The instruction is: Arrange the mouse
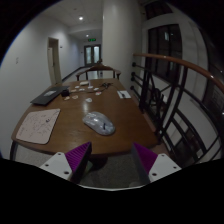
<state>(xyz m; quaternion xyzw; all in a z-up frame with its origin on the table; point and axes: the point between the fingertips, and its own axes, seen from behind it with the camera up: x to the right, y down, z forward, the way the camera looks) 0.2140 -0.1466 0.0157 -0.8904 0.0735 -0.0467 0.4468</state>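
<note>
Gripper (pixel 112 160) wide open, nothing held, purple pads (pixel 72 157) apart. Mouse (pixel 98 123) sits on the wooden table (pixel 70 132) just ahead of the fingers, right of a pale mat (pixel 37 125). No containers discernible; far-end clutter too small to identify.

Single gripper-mounted view, raised above near end of long brown wooden table (pixel 70 140), facing along it toward corridor.
</note>
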